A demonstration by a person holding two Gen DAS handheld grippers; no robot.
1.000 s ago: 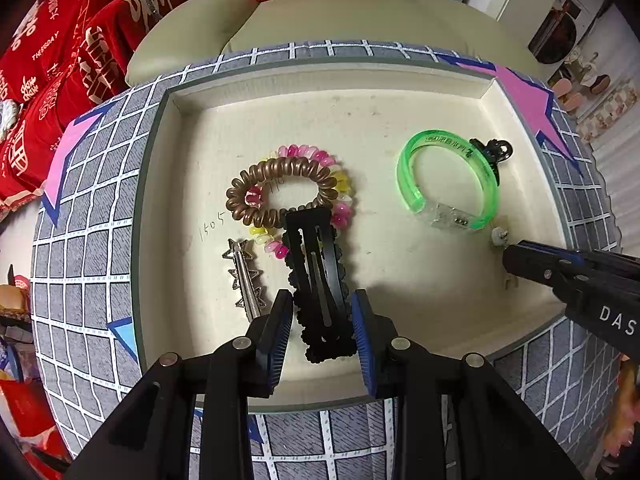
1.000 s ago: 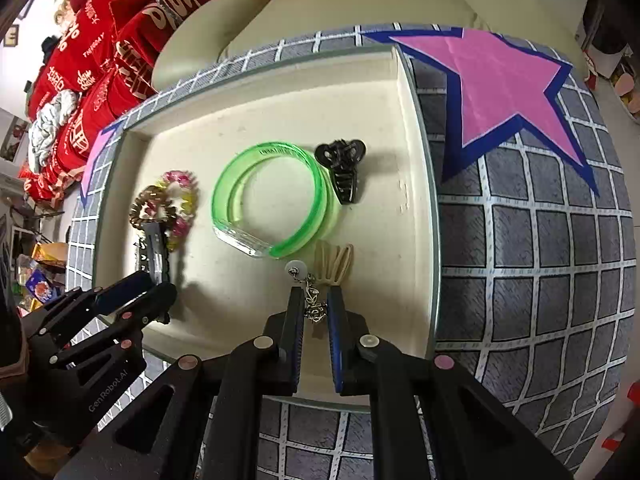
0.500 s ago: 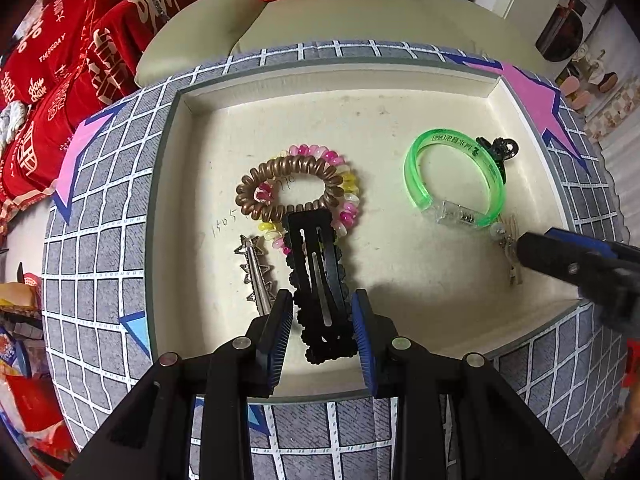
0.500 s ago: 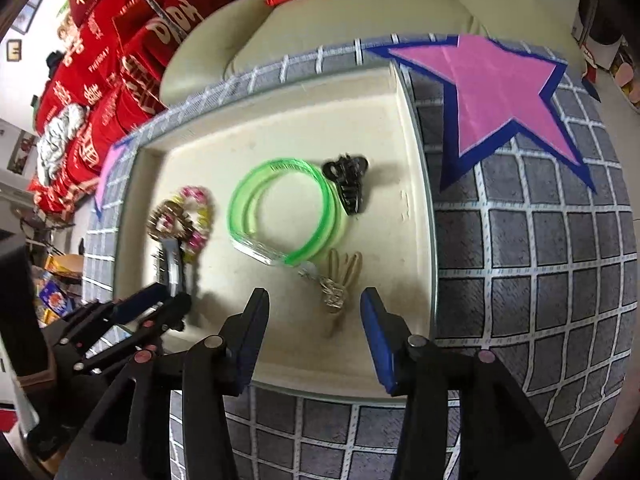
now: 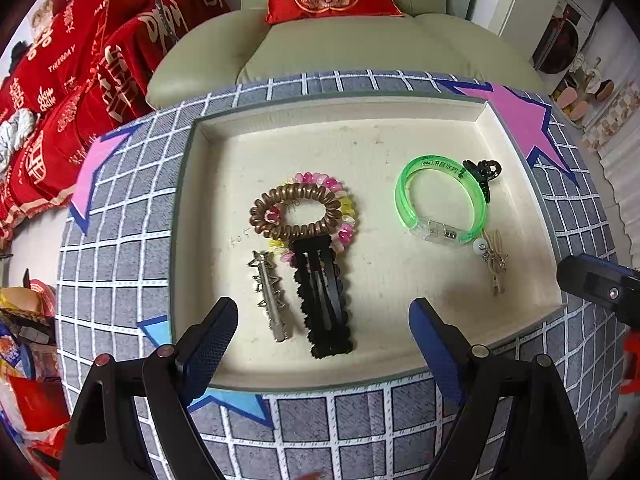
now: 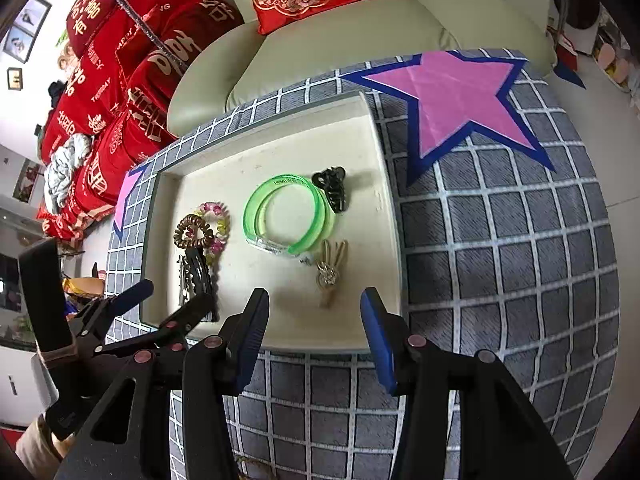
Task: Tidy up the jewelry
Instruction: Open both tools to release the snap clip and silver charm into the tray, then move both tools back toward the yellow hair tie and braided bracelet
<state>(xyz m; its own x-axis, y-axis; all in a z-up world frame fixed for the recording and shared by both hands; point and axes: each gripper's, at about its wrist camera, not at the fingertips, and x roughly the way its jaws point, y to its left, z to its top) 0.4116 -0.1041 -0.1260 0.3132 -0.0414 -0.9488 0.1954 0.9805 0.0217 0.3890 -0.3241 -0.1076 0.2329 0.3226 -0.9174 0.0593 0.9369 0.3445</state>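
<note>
Cream tray (image 5: 224,152), shallow-walled, on a desk under a grey grid-pattern cloth (image 5: 120,248) with pink stars.

Left part of tray:
- Brown spiral hair tie (image 5: 298,212), overlapping a pink-and-yellow bead bracelet (image 5: 344,204).
- Black scalloped snap clip (image 5: 324,300), far end on the beads, near end close to the tray's near edge.
- Silver star-studded clip (image 5: 269,294), just left of the black clip, parallel to it.

Right part of tray:
- Green translucent bangle (image 5: 440,200), clear clasp toward the near edge.
- Black claw clip (image 5: 482,176), touching the bangle on its far-right side.
- Small metal charm piece (image 5: 496,264) with beige loops, against the bangle's near side, close to the right wall.

Left tongs (image 5: 324,344): jaws opening, now spread wide, released; black snap clip and silver clip between the pads, untouched.

Right tongs (image 6: 314,332): jaws opening, released, nothing gripped; poised over the tray's near edge, charm piece lying beyond the pads.
</note>
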